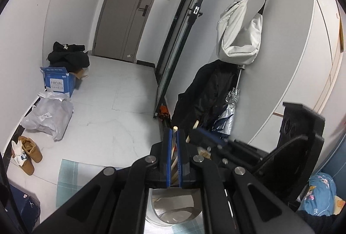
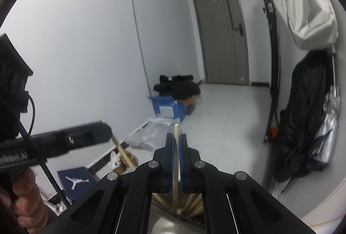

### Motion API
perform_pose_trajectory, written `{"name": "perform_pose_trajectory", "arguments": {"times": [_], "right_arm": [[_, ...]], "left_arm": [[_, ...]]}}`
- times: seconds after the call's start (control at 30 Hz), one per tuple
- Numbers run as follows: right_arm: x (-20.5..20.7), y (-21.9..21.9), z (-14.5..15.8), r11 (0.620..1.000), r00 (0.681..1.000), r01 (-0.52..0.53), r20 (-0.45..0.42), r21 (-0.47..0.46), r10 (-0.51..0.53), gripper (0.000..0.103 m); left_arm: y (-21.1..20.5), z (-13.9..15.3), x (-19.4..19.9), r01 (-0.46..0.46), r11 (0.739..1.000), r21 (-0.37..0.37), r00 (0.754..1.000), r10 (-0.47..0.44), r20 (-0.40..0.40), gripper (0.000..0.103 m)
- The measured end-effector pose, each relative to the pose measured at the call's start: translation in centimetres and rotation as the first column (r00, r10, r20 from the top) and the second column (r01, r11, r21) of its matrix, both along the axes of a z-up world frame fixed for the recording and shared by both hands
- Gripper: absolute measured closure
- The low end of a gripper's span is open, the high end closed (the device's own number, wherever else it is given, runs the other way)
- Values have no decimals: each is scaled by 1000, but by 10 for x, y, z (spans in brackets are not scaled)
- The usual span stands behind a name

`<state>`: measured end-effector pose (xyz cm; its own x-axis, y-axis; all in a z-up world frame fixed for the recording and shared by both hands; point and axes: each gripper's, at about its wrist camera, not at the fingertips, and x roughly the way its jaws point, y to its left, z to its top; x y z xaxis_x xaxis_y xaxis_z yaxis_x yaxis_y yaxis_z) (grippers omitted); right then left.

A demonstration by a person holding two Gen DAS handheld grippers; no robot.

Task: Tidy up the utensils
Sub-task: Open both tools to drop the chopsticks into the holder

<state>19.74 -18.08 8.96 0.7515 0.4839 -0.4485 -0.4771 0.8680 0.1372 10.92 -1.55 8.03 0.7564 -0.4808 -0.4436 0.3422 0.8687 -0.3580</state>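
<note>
My left gripper (image 1: 173, 134) is shut on a pale wooden chopstick (image 1: 175, 128), whose tip pokes out above the blue pads. The stick slants down toward a steel holder (image 1: 173, 210) right below the jaws. My right gripper (image 2: 177, 136) is shut on another chopstick (image 2: 176, 132) standing nearly upright, its lower end inside the steel holder (image 2: 164, 221) among several chopsticks (image 2: 192, 203). In the right wrist view the left gripper (image 2: 106, 125) comes in from the left with its stick (image 2: 121, 149) hanging beneath. The right gripper (image 1: 201, 132) lies just right of the left one.
A hand (image 2: 23, 197) holds the left gripper's handle. On the floor lie a blue box (image 1: 58, 80), a plastic bag (image 1: 49, 112) and brown shoes (image 1: 30, 151). A white bag (image 1: 240, 30), a dark jacket (image 1: 207, 91) and an umbrella (image 1: 229, 112) hang at the right wall.
</note>
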Motion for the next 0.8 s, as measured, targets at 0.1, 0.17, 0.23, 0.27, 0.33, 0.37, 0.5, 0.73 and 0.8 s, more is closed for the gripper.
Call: {"name": "perform_pose_trajectory", "arguments": {"times": [0.1, 0.17, 0.23, 0.27, 0.33, 0.37, 0.5, 0.73, 0.8], "right_arm": [[0, -1, -5, 1000, 999, -8, -42, 11, 8, 100], [1, -2, -8, 1000, 998, -14, -57, 11, 15, 100], [1, -2, -12, 1000, 998, -10, -68, -4, 10, 100], [1, -3, -15, 1000, 997, -7, -77, -9, 6, 100], [3, -6, -20, 1000, 995, -2, -100, -5, 1, 100], [3, -7, -22, 1000, 994, 0, -112, -4, -1, 100], [-1, -8, -29, 1000, 991, -5, -131, -16, 3, 100], [-9, -1, -31, 998, 986, -56, -157, -39, 49, 99], [-13, -1, -32, 997, 985, -54, -165, -46, 45, 96]], "left_arm": [[1, -2, 1, 6, 1000, 1, 1000, -6, -6, 102], [1, -5, 2, 12, 1000, 10, 1000, -12, -18, 102], [0, -8, 4, 22, 1000, 11, 999, -21, -33, 102], [-1, -10, 6, 26, 1000, 12, 999, -26, -44, 102], [-3, -13, 11, 52, 999, 10, 996, -51, -72, 102], [-4, -15, 12, 52, 999, 14, 995, -51, -82, 102], [-4, -22, 13, 38, 999, 26, 994, -35, -101, 102], [17, -28, 15, 8, 997, -73, 984, -21, -175, 100], [18, -27, 16, 5, 997, -76, 981, -19, -192, 92]]}}
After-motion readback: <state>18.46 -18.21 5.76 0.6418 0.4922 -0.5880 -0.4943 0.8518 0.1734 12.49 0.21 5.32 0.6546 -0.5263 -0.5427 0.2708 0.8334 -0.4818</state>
